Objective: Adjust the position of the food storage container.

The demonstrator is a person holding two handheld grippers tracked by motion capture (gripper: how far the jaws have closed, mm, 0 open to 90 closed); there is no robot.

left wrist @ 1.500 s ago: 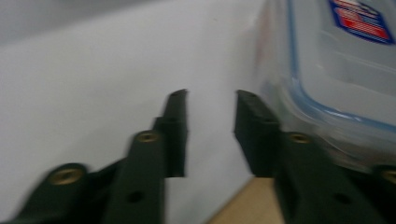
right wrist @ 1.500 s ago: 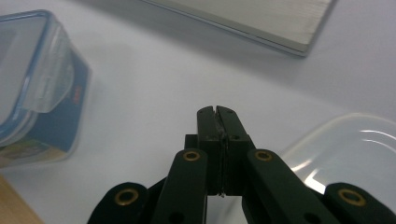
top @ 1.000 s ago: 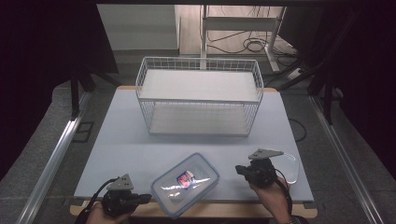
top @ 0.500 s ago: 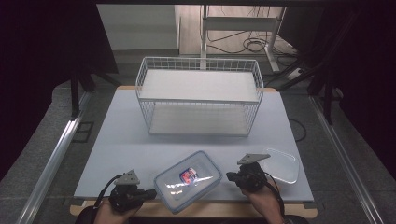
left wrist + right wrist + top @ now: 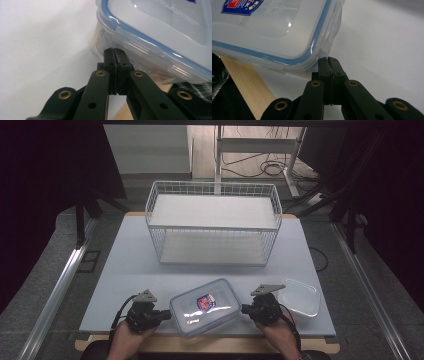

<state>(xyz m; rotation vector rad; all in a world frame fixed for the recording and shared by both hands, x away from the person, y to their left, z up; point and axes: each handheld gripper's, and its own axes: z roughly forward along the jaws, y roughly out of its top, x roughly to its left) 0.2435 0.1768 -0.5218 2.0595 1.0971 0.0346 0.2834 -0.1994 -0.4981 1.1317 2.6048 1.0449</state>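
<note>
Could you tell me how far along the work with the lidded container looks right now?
Done: the lid is on the clear container near the table's front edge. In hand: the left gripper and right gripper, both shut, flank its two ends, holding nothing. Left, probably: moving it; the wire basket stands empty, and a second clear container waits at right.

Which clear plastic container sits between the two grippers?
The blue-rimmed clear plastic container with the red-and-blue label, flanked by left gripper and right gripper. The plain clear plastic container lies right of both.
</note>
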